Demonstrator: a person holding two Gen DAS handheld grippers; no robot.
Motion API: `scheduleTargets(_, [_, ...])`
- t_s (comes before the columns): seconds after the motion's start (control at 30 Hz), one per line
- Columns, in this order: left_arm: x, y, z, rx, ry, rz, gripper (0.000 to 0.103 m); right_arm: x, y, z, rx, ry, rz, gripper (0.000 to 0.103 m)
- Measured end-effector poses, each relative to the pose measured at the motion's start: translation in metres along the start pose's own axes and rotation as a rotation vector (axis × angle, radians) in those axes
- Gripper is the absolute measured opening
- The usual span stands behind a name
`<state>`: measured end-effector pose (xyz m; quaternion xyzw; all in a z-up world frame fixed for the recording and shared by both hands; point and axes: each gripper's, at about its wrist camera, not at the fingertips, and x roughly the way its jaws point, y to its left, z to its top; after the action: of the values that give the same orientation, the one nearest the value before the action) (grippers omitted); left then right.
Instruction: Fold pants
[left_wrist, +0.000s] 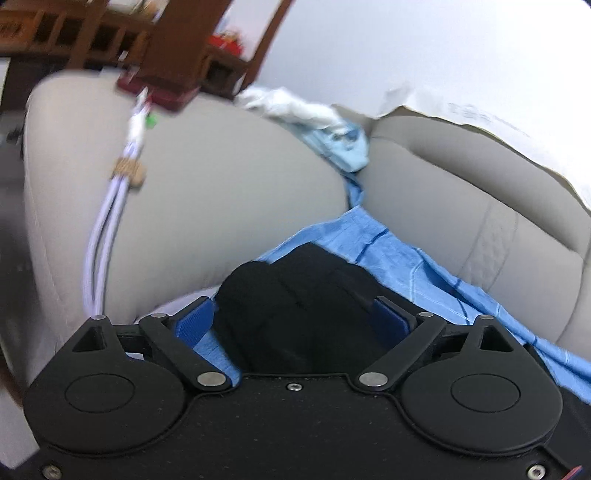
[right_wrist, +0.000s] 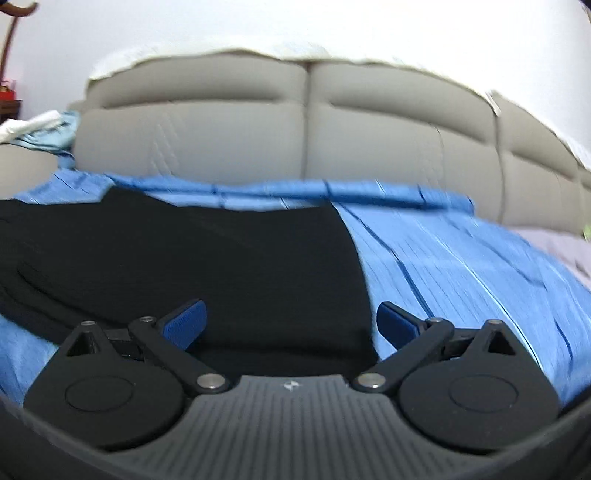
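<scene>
The black pants (left_wrist: 280, 291) lie bunched on a blue sheet (left_wrist: 373, 243) and fill the gap between the blue pads of my left gripper (left_wrist: 295, 319). Its jaws stand wide, and I see no pad pressing into the cloth. In the right wrist view the pants (right_wrist: 184, 251) spread flat across the blue sheet (right_wrist: 461, 266), their right edge running down the middle of the picture. My right gripper (right_wrist: 291, 325) hovers low over that edge, open, with its pads apart and nothing pinched.
Grey padded cushions (right_wrist: 306, 140) rise behind the sheet, and a rounded grey cushion (left_wrist: 221, 184) stands at the left. A white cable (left_wrist: 107, 221) hangs over it. Crumpled white and pale blue cloth (left_wrist: 317, 114) sits on top. Brown wooden furniture (left_wrist: 166, 55) stands behind.
</scene>
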<state>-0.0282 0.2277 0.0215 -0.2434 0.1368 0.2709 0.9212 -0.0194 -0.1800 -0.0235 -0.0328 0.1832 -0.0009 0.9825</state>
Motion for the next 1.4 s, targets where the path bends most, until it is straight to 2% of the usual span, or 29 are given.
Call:
scheduleTargets(0.17, [0.029, 0.021, -0.001, -0.139, 0.168, 0.016, 0.092, 0.026, 0.034, 0.012, -0.041, -0.013, 0.069, 0.103])
scheduleTargets(0.2, [0.036, 0.025, -0.002, -0.158, 0.203, 0.007, 0.094, 0.03, 0.041, 0.013, -0.05, -0.017, 0.086, 0.103])
scheduleTargets(0.27, [0.041, 0.025, 0.0, -0.146, 0.201, 0.001, 0.097, 0.034, 0.057, 0.013, -0.072, -0.017, 0.113, 0.103])
scheduleTargets(0.47, [0.044, 0.033, 0.002, -0.235, 0.192, -0.01, 0.096, 0.053, 0.099, 0.019, -0.163, -0.039, 0.202, 0.103])
scheduleTargets(0.5, [0.041, 0.033, 0.001, -0.246, 0.182, 0.005, 0.082, 0.054, 0.104, 0.02, -0.168, -0.046, 0.212, 0.103])
scheduleTargets(0.53, [0.039, 0.032, 0.0, -0.252, 0.169, 0.022, 0.056, 0.056, 0.109, 0.022, -0.168, -0.054, 0.226, 0.103])
scheduleTargets(0.6, [0.032, 0.027, -0.004, -0.222, 0.171, 0.034, 0.042, 0.062, 0.117, 0.023, -0.157, -0.059, 0.258, 0.103])
scheduleTargets(0.63, [0.03, 0.025, -0.003, -0.202, 0.17, 0.03, 0.041, 0.064, 0.122, 0.023, -0.155, -0.053, 0.265, 0.103])
scheduleTargets(0.7, [0.027, 0.026, -0.004, -0.212, 0.181, 0.007, 0.043, 0.073, 0.129, 0.02, -0.171, -0.032, 0.275, 0.103])
scheduleTargets(0.77, [0.031, 0.036, -0.005, -0.289, 0.214, -0.025, 0.05, 0.074, 0.131, 0.013, -0.177, -0.048, 0.287, 0.103])
scheduleTargets(0.87, [0.038, 0.052, -0.004, -0.415, 0.196, -0.072, 0.059, 0.076, 0.127, 0.014, -0.155, -0.03, 0.311, 0.103])
scheduleTargets(0.93, [0.043, 0.052, -0.003, -0.436, 0.191, -0.073, 0.059, 0.078, 0.125, 0.014, -0.141, -0.025, 0.317, 0.103])
scheduleTargets(1.0, [0.049, 0.047, -0.001, -0.391, 0.176, -0.052, 0.059, 0.077, 0.126, 0.013, -0.147, -0.03, 0.314, 0.103])
scheduleTargets(1.13, [0.057, 0.026, -0.003, -0.26, 0.134, -0.019, 0.075, 0.078, 0.125, 0.014, -0.139, -0.021, 0.32, 0.103])
scheduleTargets(1.17, [0.058, 0.02, -0.003, -0.228, 0.129, -0.002, 0.073, 0.078, 0.125, 0.014, -0.136, -0.017, 0.323, 0.103])
scheduleTargets(1.2, [0.058, 0.013, -0.004, -0.183, 0.125, 0.042, 0.053, 0.078, 0.124, 0.015, -0.135, -0.012, 0.326, 0.103])
scheduleTargets(1.23, [0.057, 0.004, -0.004, -0.13, 0.112, 0.097, 0.029, 0.078, 0.124, 0.016, -0.138, -0.008, 0.327, 0.103])
scheduleTargets(1.3, [0.043, -0.009, -0.002, -0.065, 0.029, 0.105, 0.017, 0.075, 0.122, 0.02, -0.17, -0.003, 0.333, 0.103])
scheduleTargets(1.4, [0.01, -0.045, 0.004, 0.129, -0.124, -0.033, 0.015, 0.063, 0.104, 0.028, -0.213, -0.029, 0.316, 0.103])
